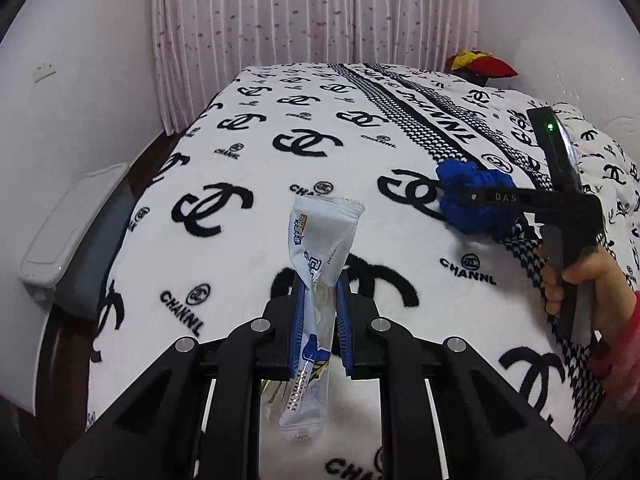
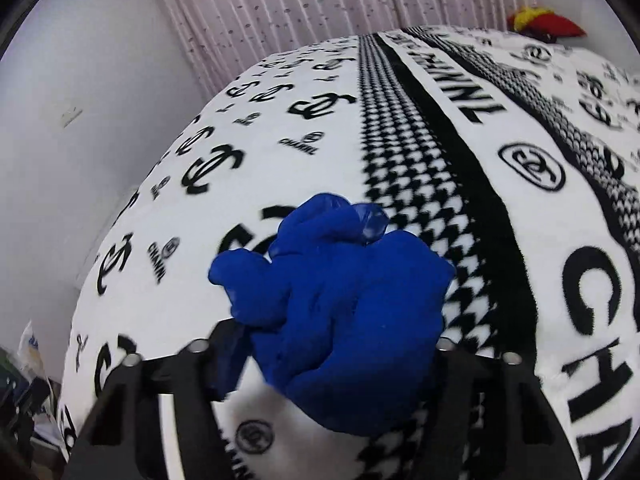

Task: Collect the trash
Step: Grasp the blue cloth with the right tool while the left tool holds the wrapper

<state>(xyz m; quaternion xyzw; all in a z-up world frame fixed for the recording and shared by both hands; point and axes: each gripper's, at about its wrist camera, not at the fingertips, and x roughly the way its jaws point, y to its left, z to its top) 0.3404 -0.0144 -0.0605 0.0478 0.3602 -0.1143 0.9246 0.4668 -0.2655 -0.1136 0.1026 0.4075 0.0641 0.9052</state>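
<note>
Left tongs (image 1: 320, 300) clamped on white wrapper (image 1: 320, 252) above bed (image 1: 248, 168); right tongs (image 2: 332, 344) half-closed around blue wad (image 2: 340, 300) mid-bed, grip unclear; risks slipping out, snagging blanket.

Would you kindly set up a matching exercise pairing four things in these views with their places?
Things:
1. wrapper
2. blue glove
3. red cushion
4. curtain

Places:
A. at the bed's far right corner
B. on the wall behind the bed
C. clamped in the left claw
D. on the blanket, between the right claw's fingers

Pairs: 1-C, 2-D, 3-A, 4-B
</note>
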